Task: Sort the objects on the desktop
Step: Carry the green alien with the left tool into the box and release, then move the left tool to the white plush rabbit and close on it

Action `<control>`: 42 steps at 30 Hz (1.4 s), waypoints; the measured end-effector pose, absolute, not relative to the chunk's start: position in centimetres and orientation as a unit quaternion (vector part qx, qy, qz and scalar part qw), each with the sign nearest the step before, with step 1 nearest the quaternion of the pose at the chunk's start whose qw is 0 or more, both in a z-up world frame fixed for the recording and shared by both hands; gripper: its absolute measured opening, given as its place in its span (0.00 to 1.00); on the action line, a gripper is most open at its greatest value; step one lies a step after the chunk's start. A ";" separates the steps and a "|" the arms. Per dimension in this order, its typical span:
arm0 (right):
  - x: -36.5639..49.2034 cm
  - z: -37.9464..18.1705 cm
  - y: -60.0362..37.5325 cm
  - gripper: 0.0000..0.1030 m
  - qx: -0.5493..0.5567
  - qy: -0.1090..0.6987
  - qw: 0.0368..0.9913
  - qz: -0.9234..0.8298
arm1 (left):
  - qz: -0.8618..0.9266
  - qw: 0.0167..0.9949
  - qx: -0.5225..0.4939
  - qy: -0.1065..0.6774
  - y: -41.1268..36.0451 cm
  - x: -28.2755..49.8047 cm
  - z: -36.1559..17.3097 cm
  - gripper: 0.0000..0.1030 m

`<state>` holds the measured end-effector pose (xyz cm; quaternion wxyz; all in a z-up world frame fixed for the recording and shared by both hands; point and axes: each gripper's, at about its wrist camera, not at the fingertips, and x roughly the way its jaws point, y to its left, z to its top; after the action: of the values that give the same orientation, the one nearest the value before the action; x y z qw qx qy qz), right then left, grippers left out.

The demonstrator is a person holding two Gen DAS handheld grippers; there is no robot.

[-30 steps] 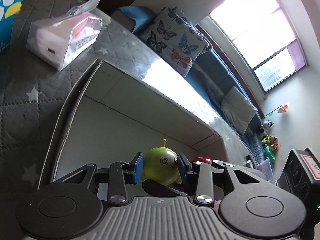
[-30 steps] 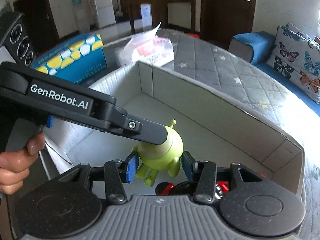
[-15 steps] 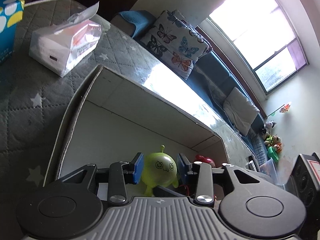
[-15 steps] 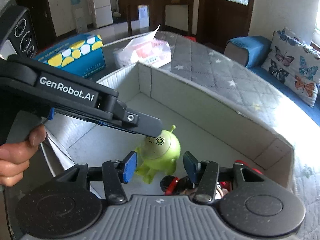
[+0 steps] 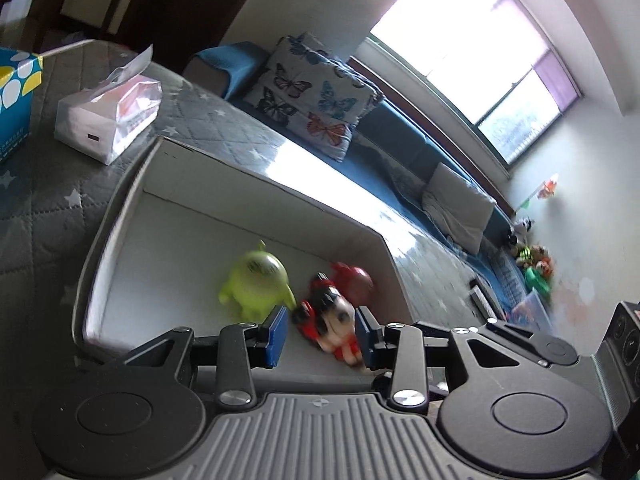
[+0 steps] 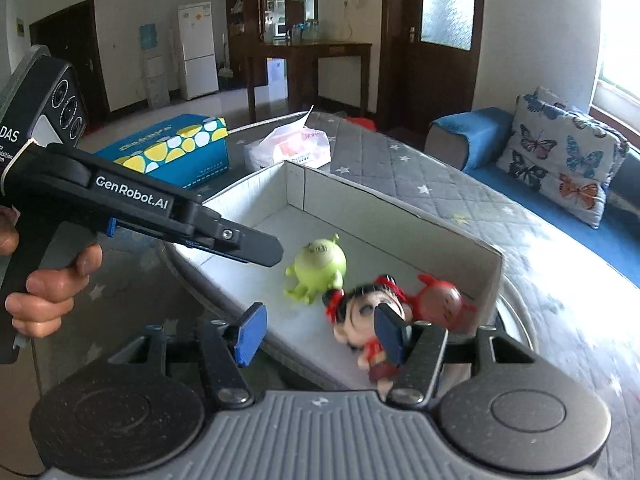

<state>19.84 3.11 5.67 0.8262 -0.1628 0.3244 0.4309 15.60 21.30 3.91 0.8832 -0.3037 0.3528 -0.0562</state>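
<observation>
Toys lying in the cardboard box (image 5: 132, 184)
Both grippers' jaws are standing released, empty, over the green alien toy (image 6: 320, 264) and doll (image 6: 368, 316).

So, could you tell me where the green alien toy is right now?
The green alien toy lies on the floor of the white cardboard box, left of the red-and-black doll in both views, and neither gripper is holding it.

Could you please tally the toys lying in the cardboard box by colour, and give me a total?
Green alien figure: 1
Red round figure: 1
Doll with black hair and red outfit: 1
Total: 3 toys in the cardboard box
</observation>
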 end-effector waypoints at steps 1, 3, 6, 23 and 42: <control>19.4 5.7 2.6 0.59 -0.162 0.323 0.828 0.430 | -0.060 0.884 -0.300 0.354 20.8 15.1 3.9 0.38; 18.2 5.7 1.2 0.62 -0.159 0.320 0.831 0.427 | -0.068 0.885 -0.292 0.356 19.8 14.2 3.9 0.38; 16.6 5.4 -0.7 0.68 -0.155 0.317 0.835 0.422 | -0.080 0.886 -0.281 0.359 18.3 12.9 3.9 0.38; 13.5 1.2 -4.3 0.77 -0.152 0.336 0.840 0.398 | -0.124 0.885 -0.221 0.391 12.6 10.6 1.7 0.38; 11.5 0.2 -4.4 0.78 -0.157 0.332 0.834 0.413 | -0.154 0.889 -0.165 0.399 11.7 10.7 1.3 0.38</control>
<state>11.48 -4.35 0.16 0.8335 -0.1573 0.3318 0.4127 10.72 11.69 1.32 0.8886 -0.1653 0.3992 -0.1541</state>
